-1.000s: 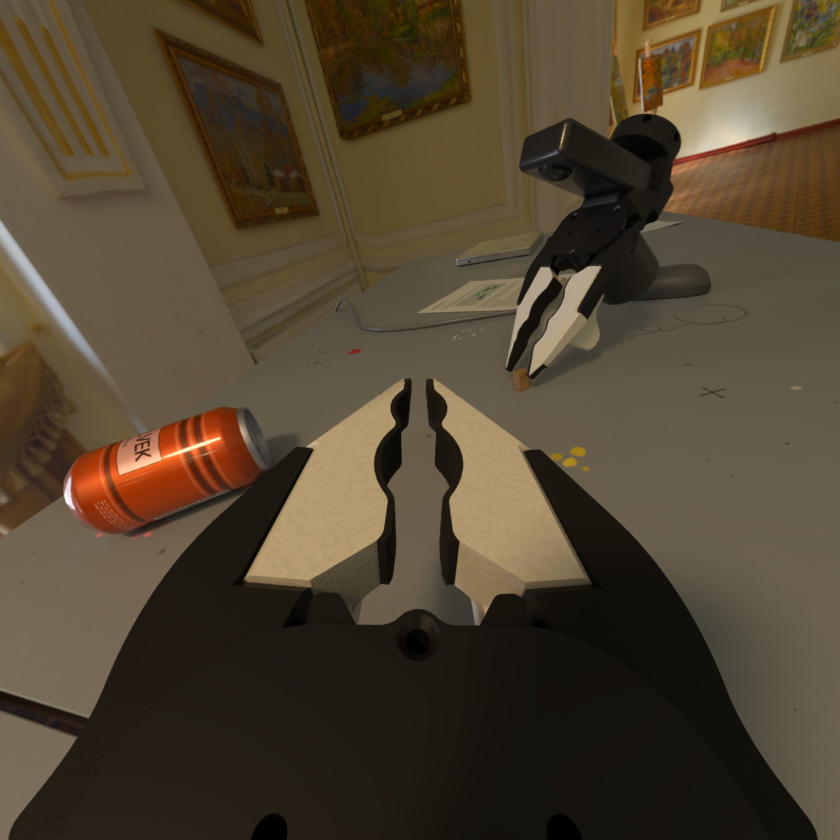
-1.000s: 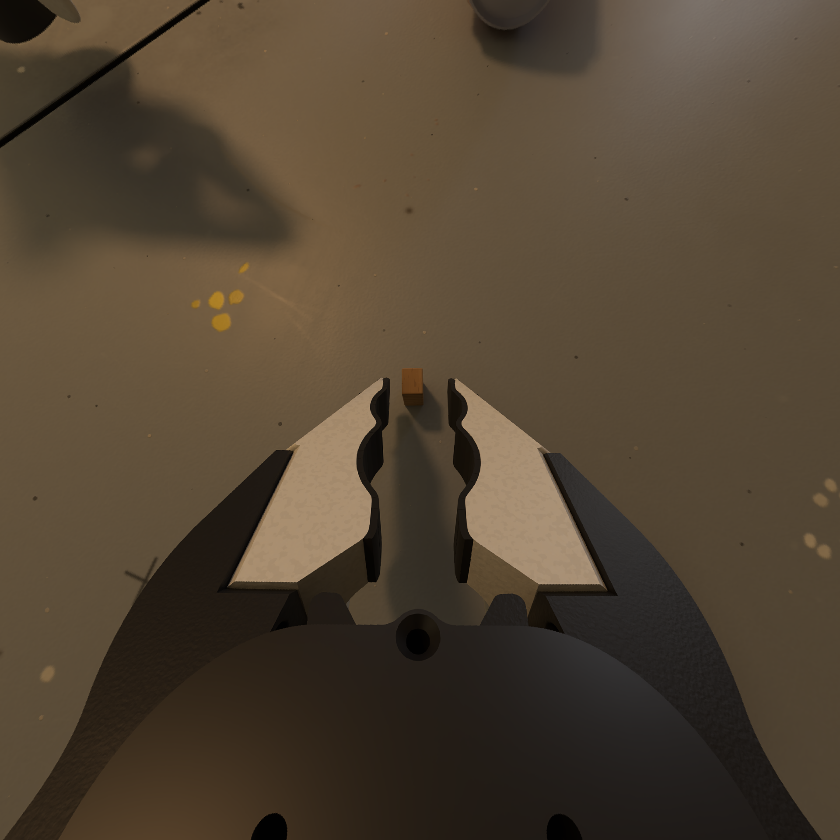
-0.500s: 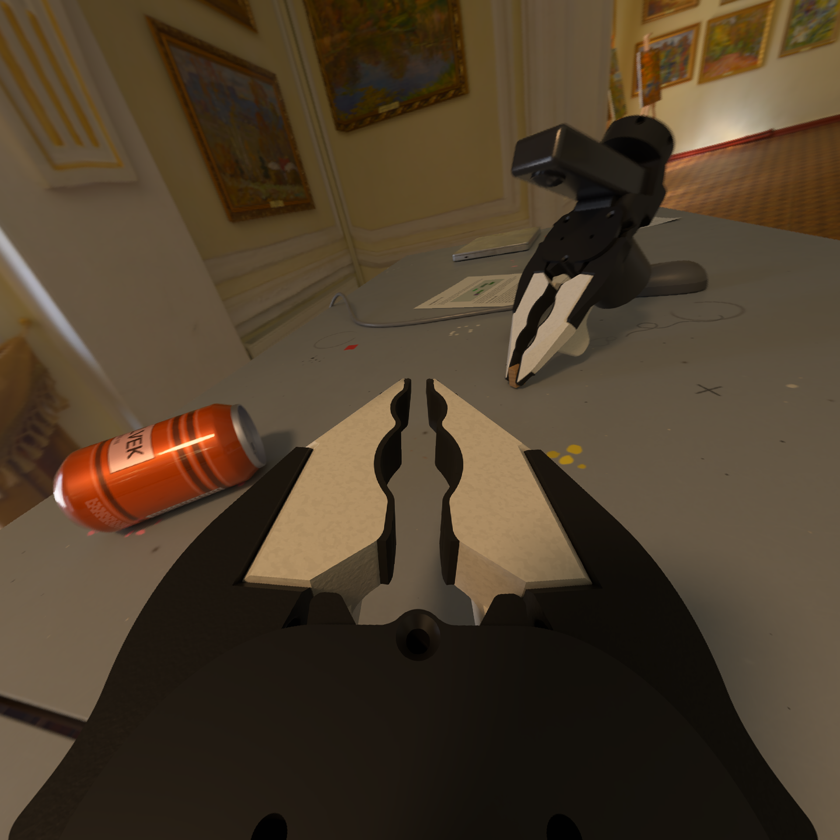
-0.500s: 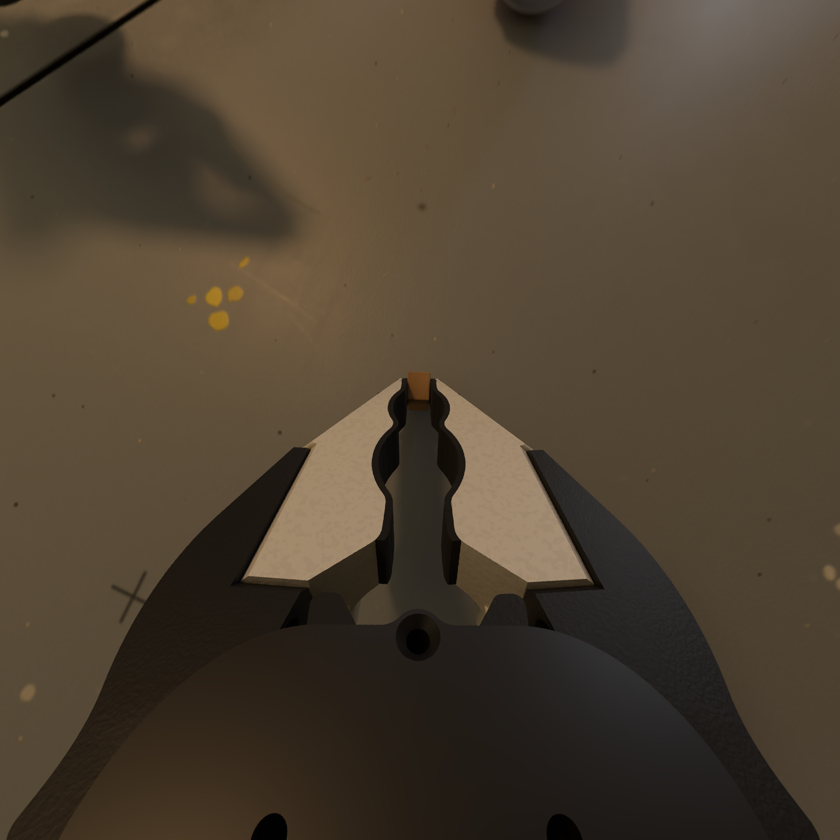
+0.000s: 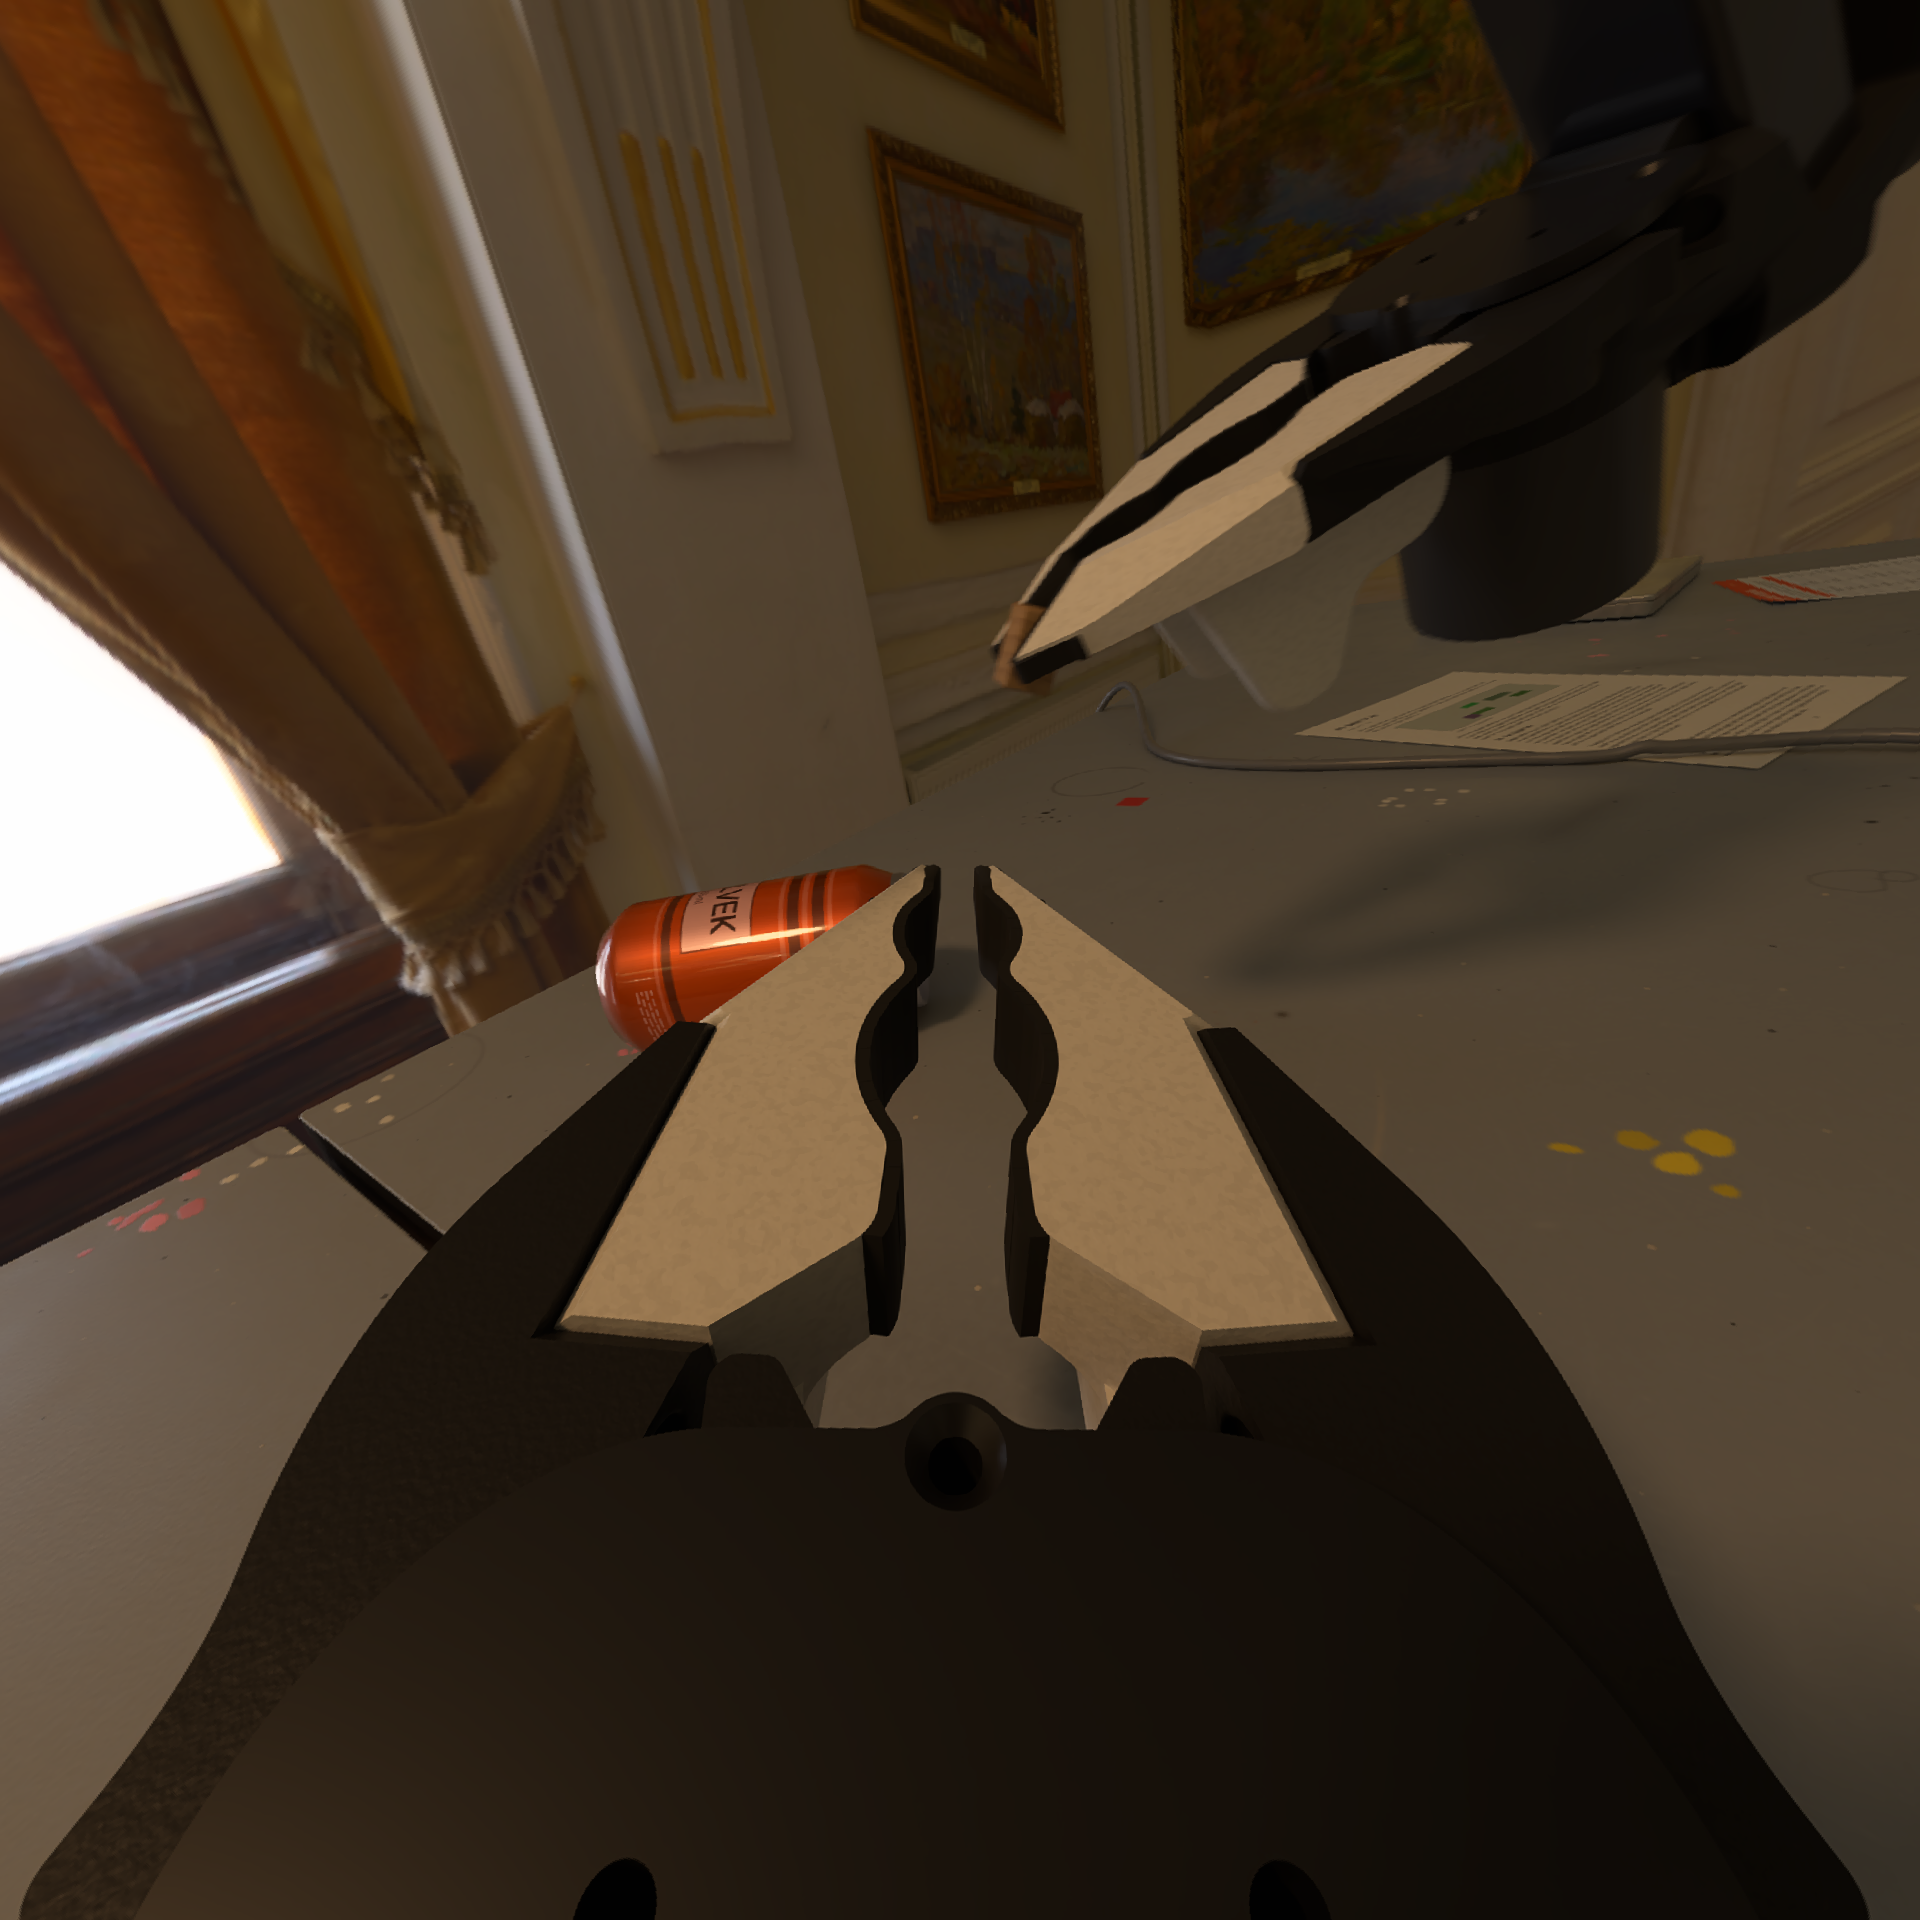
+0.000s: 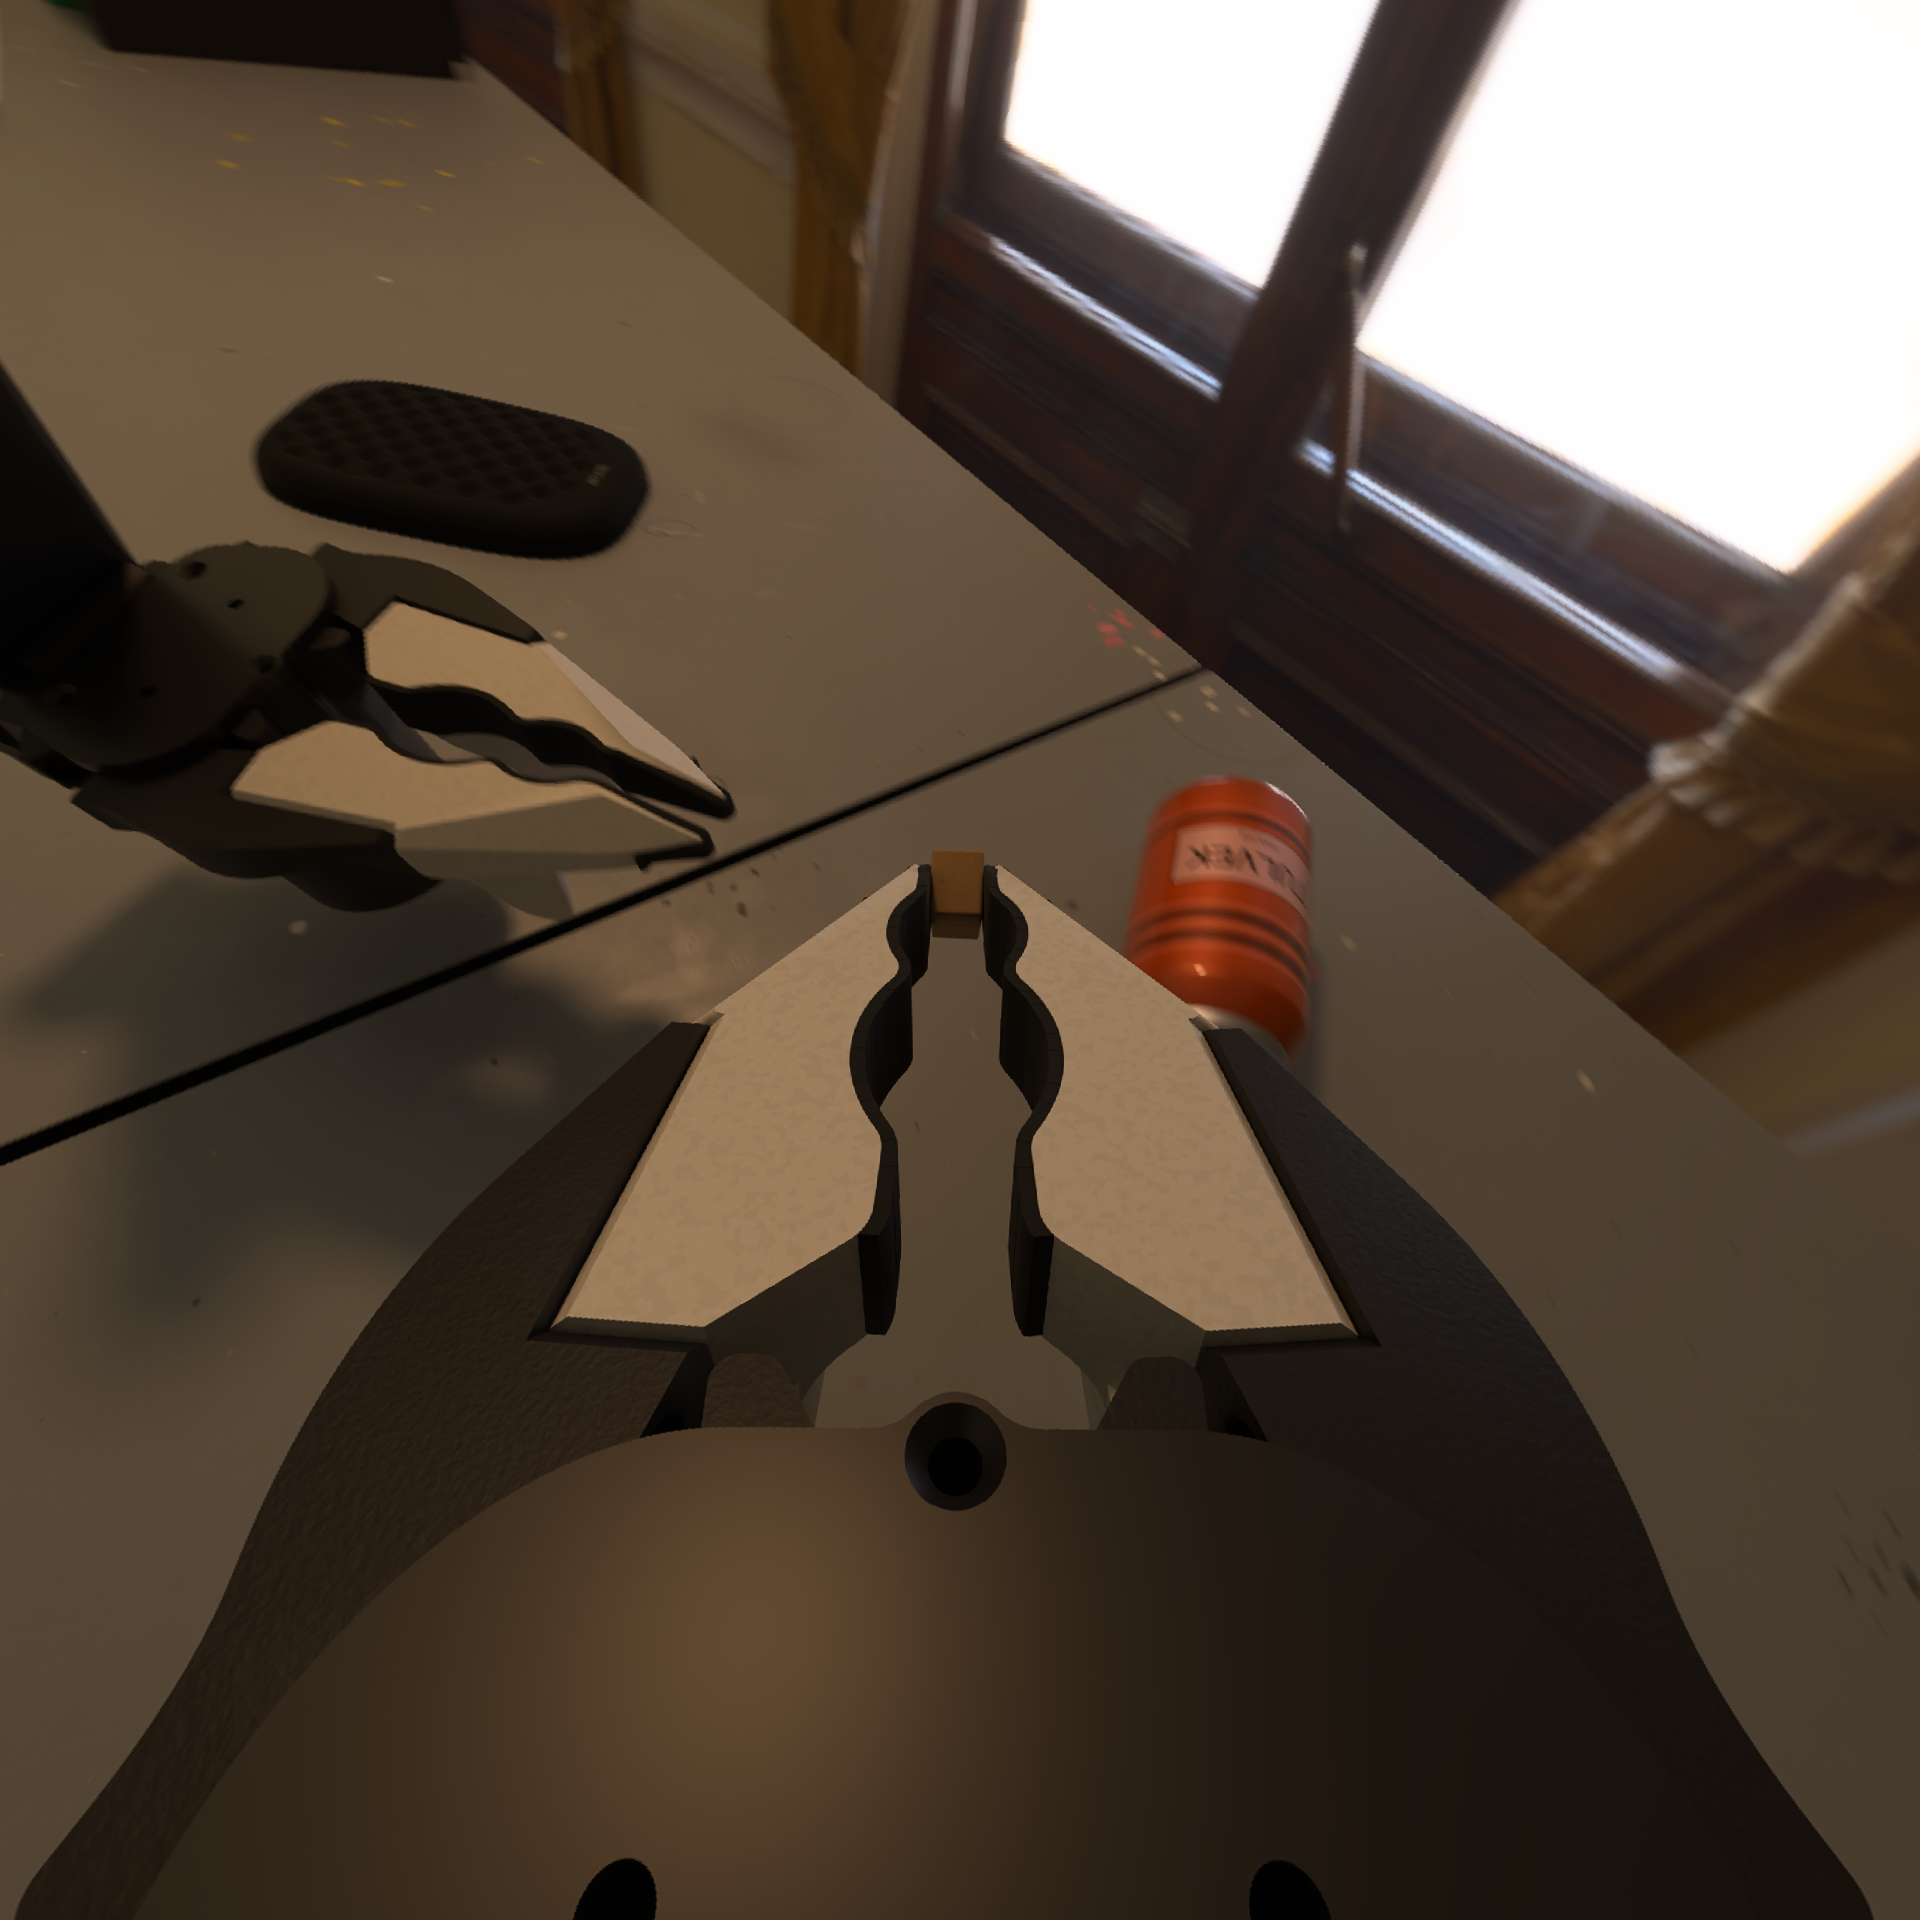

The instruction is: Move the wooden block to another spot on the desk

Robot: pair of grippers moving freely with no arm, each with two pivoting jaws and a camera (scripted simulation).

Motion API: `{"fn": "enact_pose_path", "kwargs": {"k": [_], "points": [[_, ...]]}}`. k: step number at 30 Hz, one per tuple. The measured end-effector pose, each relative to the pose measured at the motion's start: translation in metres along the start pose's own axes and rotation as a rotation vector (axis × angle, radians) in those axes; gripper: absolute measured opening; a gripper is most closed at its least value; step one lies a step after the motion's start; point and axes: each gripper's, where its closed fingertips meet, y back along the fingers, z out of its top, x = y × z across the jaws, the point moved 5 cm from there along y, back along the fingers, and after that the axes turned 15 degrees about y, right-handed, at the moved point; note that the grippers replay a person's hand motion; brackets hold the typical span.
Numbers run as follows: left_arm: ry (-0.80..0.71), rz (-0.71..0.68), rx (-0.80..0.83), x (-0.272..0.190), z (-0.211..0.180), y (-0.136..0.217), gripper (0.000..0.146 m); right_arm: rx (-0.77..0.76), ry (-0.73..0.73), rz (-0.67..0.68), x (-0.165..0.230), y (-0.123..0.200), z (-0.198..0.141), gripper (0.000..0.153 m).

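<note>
The small wooden block (image 6: 957, 894) is pinched between the tips of my right gripper (image 6: 957, 883), which is shut on it and holds it in the air above the grey desk (image 6: 520, 1195). In the left wrist view the right gripper (image 5: 1023, 649) hangs at the upper right with the block (image 5: 1010, 673) showing at its tips. My left gripper (image 5: 956, 883) has its jaws nearly together with nothing between them, low over the desk (image 5: 1455, 987). It also shows in the right wrist view (image 6: 707, 821), to the left of the block.
An orange can (image 5: 727, 945) lies on its side near the desk's window edge, also in the right wrist view (image 6: 1221, 914). A black perforated pad (image 6: 452, 483) lies farther off. A paper sheet (image 5: 1600, 712), a grey cable (image 5: 1351, 758) and a dark stand (image 5: 1538, 540) are at the right.
My right gripper has lifted the block off the desk and swung it toward the can and the window. My left gripper has turned toward the can, jaws unchanged.
</note>
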Motion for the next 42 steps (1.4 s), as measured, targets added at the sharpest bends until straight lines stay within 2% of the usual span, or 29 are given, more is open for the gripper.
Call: {"fn": "enact_pose_path", "kwargs": {"k": [4,7,11,22,42], "points": [[-0.023,0.002,0.006,0.0,-0.001,-0.001,0.006,-0.102,0.027,0.105,0.009,-0.025,0.004,0.009],[-0.02,0.003,0.012,0.0,-0.002,-0.001,0.006,-0.204,-0.041,0.168,0.018,-0.028,-0.009,0.009],[-0.028,-0.019,0.045,-0.002,-0.006,-0.004,0.007,-0.172,0.007,0.185,0.024,-0.023,-0.019,0.009],[-0.042,-0.087,0.1,-0.011,-0.012,-0.008,0.007,-0.189,0.081,0.215,0.031,-0.006,-0.015,0.009],[-0.066,-0.113,0.133,-0.016,-0.015,-0.01,0.006,-0.103,0.155,0.225,0.042,-0.008,-0.016,0.009]]}}
